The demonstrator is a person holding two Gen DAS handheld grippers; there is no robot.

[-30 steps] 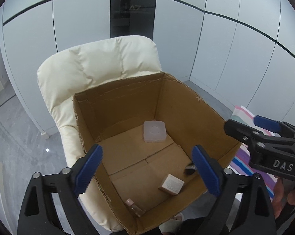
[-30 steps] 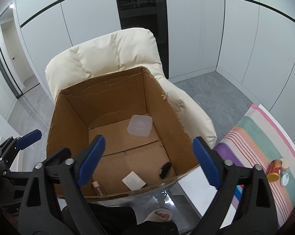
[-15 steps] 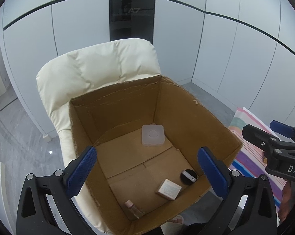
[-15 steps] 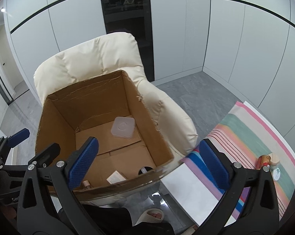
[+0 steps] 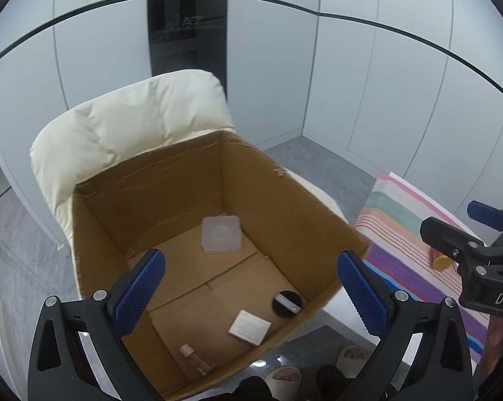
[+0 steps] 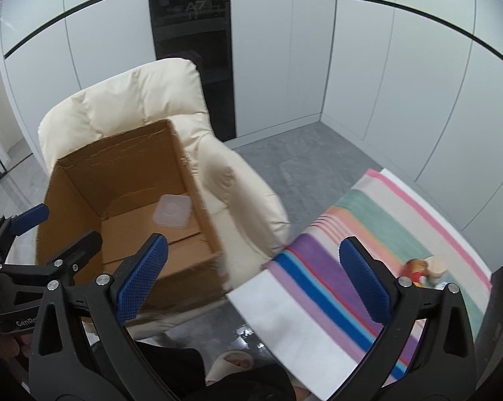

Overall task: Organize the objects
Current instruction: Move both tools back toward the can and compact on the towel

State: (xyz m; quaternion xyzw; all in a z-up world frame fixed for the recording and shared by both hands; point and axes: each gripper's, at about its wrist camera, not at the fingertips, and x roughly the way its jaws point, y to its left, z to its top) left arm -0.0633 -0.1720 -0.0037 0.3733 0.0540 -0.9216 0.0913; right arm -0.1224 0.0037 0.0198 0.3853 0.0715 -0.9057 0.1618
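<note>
The left gripper (image 5: 251, 287) hangs above the open cardboard box (image 5: 285, 200), and its jaws stand wide with nothing between the blue pads. The box sits on the seat of a cream armchair (image 5: 134, 123).

On the floor of the box there are four things. A translucent square plastic container (image 5: 221, 235) lies at 12 o'clock, near the back wall. A round black lid-like object (image 5: 286, 303) lies at 4 o'clock in the corner, and just beside it, at 5 o'clock, lies a small white flat packet (image 5: 249, 327). A small bottle with a pinkish cap (image 5: 194, 359) lies on its side at 6 o'clock, close to the near wall.

The right gripper (image 6: 253, 275) is over the edge of a striped cloth (image 6: 368, 234), to the right of the armchair. Its jaws are also wide and hold nothing. On the cloth at 3 o'clock, partly behind the right finger, stand a few small items: an orange-red bottle (image 6: 415, 269) and a pale round jar (image 6: 437, 265) touching it. I cannot tell more of them.

In the left view the orange cap (image 5: 441, 262) of that bottle shows beside the right gripper (image 5: 459, 230).
</note>
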